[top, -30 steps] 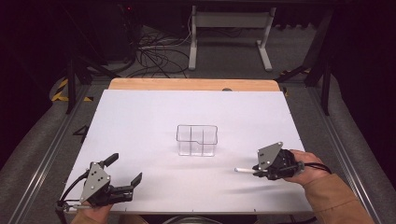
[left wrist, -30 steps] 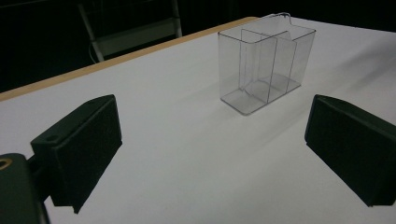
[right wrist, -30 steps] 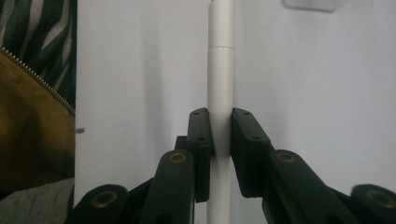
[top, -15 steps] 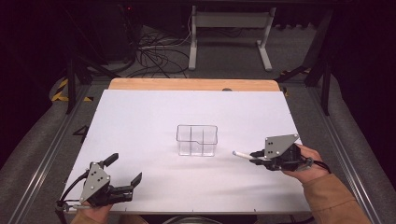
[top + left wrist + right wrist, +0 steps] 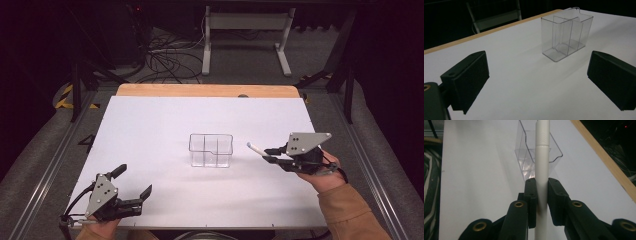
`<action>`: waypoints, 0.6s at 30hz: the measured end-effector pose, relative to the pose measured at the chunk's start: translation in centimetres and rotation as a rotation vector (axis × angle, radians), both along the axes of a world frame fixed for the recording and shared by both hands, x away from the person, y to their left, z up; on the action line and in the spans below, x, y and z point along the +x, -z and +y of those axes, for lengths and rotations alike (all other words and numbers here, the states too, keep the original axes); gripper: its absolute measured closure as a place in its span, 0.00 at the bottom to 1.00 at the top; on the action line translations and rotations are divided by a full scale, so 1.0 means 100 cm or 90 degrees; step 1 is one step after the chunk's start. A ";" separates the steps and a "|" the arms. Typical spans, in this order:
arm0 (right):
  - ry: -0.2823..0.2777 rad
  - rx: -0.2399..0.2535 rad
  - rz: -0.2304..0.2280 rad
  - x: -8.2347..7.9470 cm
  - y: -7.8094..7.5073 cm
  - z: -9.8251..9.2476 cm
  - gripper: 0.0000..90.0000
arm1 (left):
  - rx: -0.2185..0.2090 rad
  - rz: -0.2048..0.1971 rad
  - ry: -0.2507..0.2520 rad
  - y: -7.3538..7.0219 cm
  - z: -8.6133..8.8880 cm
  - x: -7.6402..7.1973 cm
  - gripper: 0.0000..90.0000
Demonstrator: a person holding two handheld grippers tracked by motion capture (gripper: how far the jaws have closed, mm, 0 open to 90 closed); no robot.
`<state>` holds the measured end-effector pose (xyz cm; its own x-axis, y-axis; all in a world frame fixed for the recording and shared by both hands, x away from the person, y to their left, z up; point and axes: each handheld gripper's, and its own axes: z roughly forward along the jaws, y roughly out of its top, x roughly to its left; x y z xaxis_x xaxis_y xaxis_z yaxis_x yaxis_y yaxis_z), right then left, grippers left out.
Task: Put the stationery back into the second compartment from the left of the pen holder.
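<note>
A clear plastic organiser box [image 5: 211,150] with inner dividers stands at the middle of the white table [image 5: 165,125]. My right gripper [image 5: 268,154] hovers just to its right, shut on a white pen [image 5: 254,149] whose free end points left toward the box. In the right gripper view the white pen [image 5: 541,165] runs straight up between the pressed pads [image 5: 531,195], with the clear box [image 5: 529,147] behind it. My left gripper [image 5: 133,182] rests at the near left corner, open and empty. Through its spread jaws the clear box [image 5: 566,32] stands ahead.
A wooden strip [image 5: 205,90] borders the table's far edge. Beyond it lie a metal stand [image 5: 245,35] and tangled cables [image 5: 165,55] on the dark floor. Metal rails [image 5: 45,170] run along both sides of the table.
My right gripper has risen off the table with the white pen and turned, so the pen's tip now points up and left toward the box. The left gripper has not moved.
</note>
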<state>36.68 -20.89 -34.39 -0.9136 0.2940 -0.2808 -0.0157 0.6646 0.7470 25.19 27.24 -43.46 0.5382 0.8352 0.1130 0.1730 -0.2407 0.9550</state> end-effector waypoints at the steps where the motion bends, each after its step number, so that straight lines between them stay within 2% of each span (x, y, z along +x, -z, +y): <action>1: 0.002 0.010 0.001 0.000 -0.001 0.001 0.87 | 0.000 0.000 0.000 0.000 0.000 0.000 0.05; 9: 0.033 0.068 -0.023 0.004 -0.012 0.009 0.87 | 0.001 0.000 0.001 0.000 0.000 0.000 0.05; 13: 0.049 0.094 -0.025 0.007 -0.016 0.016 0.87 | 0.000 0.001 0.002 0.000 0.000 0.000 0.05; 15: 0.054 0.116 -0.021 0.008 -0.019 0.018 0.87 | 0.001 0.000 0.002 0.000 0.000 0.000 0.05; 18: 0.059 0.140 -0.030 0.010 -0.022 0.023 0.87 | -0.002 0.001 0.001 0.000 0.000 0.000 0.05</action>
<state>37.66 -18.64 -32.23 -0.8676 0.4342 -0.2424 -0.0008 0.4862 0.8738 25.20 27.28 -43.45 0.5399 0.8344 0.1105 0.1735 -0.2388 0.9554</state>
